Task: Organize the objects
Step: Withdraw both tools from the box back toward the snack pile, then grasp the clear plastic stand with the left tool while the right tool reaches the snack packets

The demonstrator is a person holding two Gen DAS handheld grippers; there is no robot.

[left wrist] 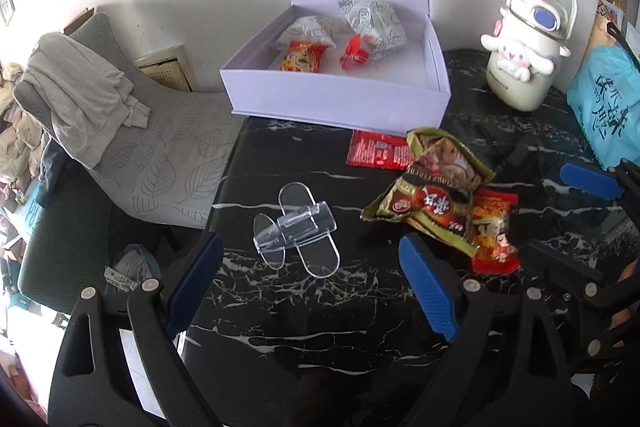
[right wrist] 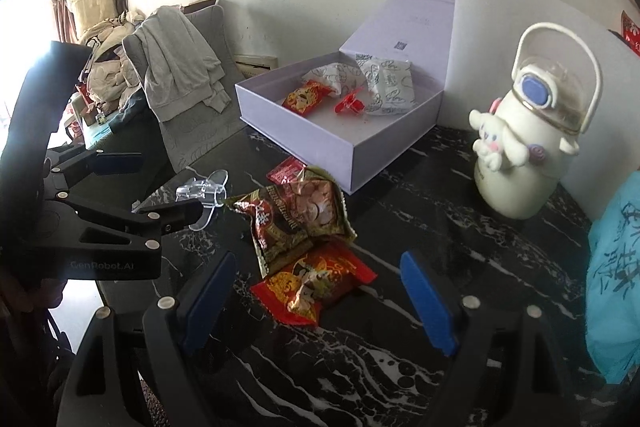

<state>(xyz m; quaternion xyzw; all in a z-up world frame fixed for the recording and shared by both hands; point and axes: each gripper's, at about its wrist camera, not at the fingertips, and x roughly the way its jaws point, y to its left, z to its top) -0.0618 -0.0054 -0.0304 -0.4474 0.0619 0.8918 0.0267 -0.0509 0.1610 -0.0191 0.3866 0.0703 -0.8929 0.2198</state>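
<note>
An open lilac box (left wrist: 336, 103) (right wrist: 360, 151) stands at the table's far side, holding two white wrapped packets, a red-yellow snack pack (left wrist: 302, 57) and a red clip (left wrist: 354, 55). On the black marble table lie a clear acrylic stand (left wrist: 296, 231) (right wrist: 202, 193), a brown-green snack bag (left wrist: 436, 187) (right wrist: 296, 215), a red snack pack (left wrist: 494, 231) (right wrist: 316, 283) and a flat red sachet (left wrist: 378, 155) (right wrist: 286, 171). My left gripper (left wrist: 310, 287) is open and empty, just short of the acrylic stand. My right gripper (right wrist: 316, 295) is open, its fingers on either side of the red snack pack.
A white cartoon-dog kettle (left wrist: 524, 63) (right wrist: 528, 147) stands at the right back. A blue bag (left wrist: 608, 115) (right wrist: 616, 279) lies at the right edge. A grey chair with a draped garment (left wrist: 92, 99) (right wrist: 180, 75) stands left of the table.
</note>
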